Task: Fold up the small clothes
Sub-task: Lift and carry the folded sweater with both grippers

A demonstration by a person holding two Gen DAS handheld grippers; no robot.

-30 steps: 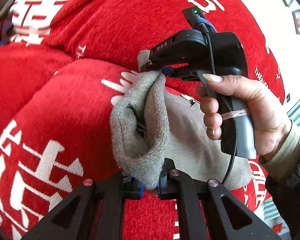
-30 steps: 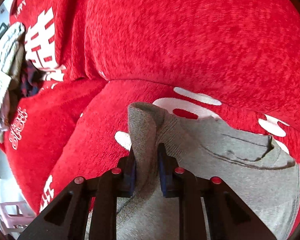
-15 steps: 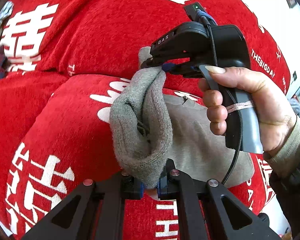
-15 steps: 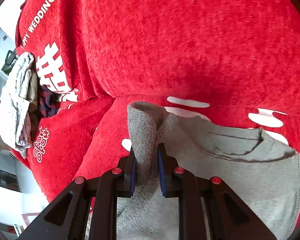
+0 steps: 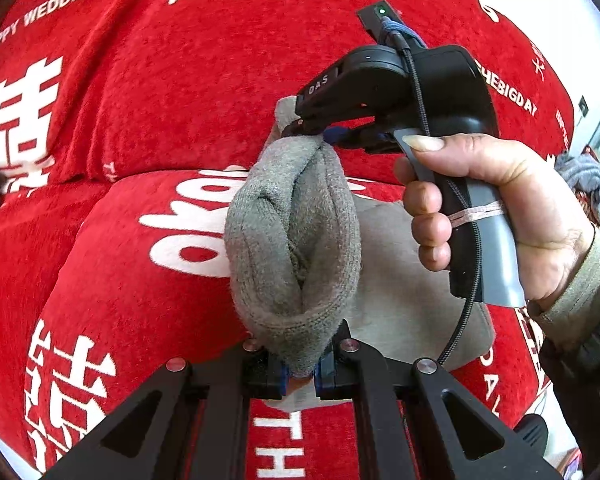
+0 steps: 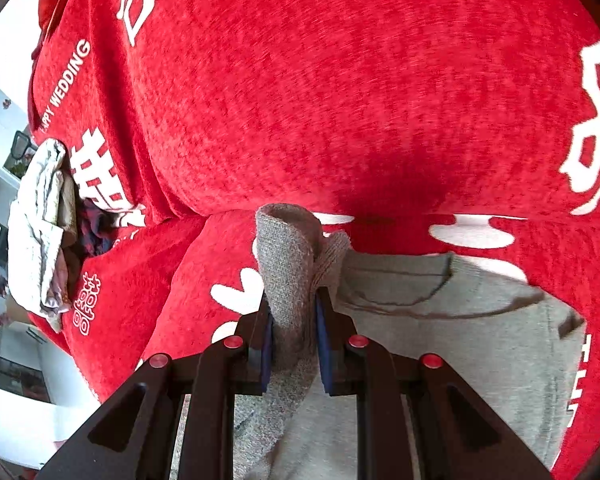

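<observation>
Our left gripper (image 5: 300,368) is clamped tight on a bunched edge of the grey garment (image 5: 296,240), and our right gripper (image 6: 294,340) pinches another edge of it between its blue pads, jaws only a sliver apart around the knit. From the left camera we see the right one gripped in a hand (image 5: 496,216), biting the far end of the same raised fold. That fold arches between the two grippers, lifted off the red sofa cover (image 5: 188,92) with its white lettering. The rest of the garment lies flat on the seat. We judge the fold is under way: the edge is up but not yet laid over and flattened. A small heap of other clothes (image 6: 44,220) waits at the sofa's far end.
</observation>
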